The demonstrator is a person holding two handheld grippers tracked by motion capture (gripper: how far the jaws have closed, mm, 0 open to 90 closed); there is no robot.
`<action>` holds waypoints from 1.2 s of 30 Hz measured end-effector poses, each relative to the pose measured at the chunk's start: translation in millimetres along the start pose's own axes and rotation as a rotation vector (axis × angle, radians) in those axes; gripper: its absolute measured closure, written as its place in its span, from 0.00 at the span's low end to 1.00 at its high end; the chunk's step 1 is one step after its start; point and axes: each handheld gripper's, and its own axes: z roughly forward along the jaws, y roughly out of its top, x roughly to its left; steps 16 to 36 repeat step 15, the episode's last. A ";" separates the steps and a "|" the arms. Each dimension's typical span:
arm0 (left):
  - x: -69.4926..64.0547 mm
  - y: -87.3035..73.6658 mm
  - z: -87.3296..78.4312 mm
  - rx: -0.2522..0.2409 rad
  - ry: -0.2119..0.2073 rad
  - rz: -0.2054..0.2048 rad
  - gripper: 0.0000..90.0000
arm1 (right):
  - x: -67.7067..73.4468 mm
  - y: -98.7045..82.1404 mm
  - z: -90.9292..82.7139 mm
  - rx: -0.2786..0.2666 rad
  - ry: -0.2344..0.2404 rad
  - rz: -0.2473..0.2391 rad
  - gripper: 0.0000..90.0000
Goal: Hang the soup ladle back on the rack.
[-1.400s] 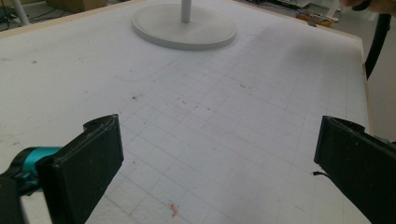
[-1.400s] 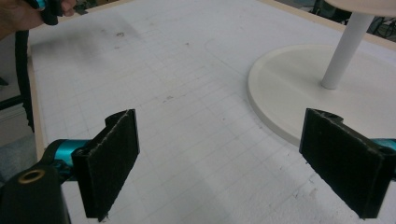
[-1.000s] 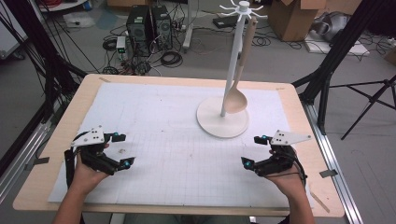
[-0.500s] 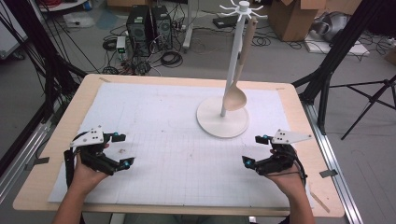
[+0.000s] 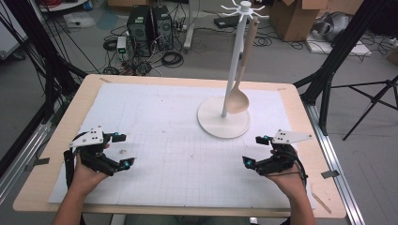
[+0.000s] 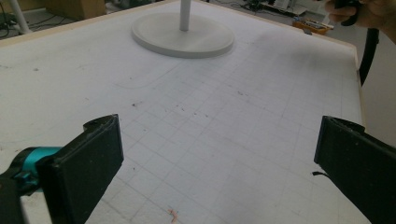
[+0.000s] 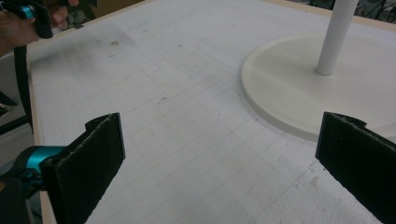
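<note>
left gripper (image 5: 118,150) and right gripper (image 5: 256,150), both with jaws spread wide and empty, rest near the bench's front corners. the wooden spoon (image 5: 240,79) hangs from the white rack (image 5: 230,93) toward the bench's far right edge. to lift it cleanly, the right gripper should likely pinch the handle mid-length, then raise it off the hook. gridded white mat (image 5: 178,140) covers the bench; computers (image 5: 150,23) and cables lie beyond.

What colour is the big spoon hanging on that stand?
Pale wood, the spoon shows best in the high view.
</note>
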 end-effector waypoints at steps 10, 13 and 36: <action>0.3 -0.1 -0.8 -0.006 0.003 -0.004 0.02 | -0.8 0.0 -0.7 -0.005 -0.008 -0.002 0.00; 0.3 -0.1 -0.8 -0.007 0.003 -0.005 0.02 | -1.7 -0.3 -1.3 -0.004 -0.016 -0.002 0.00; 0.3 -0.1 -0.7 -0.007 0.001 -0.005 0.02 | -2.5 -0.3 -1.8 -0.011 -0.018 -0.006 0.00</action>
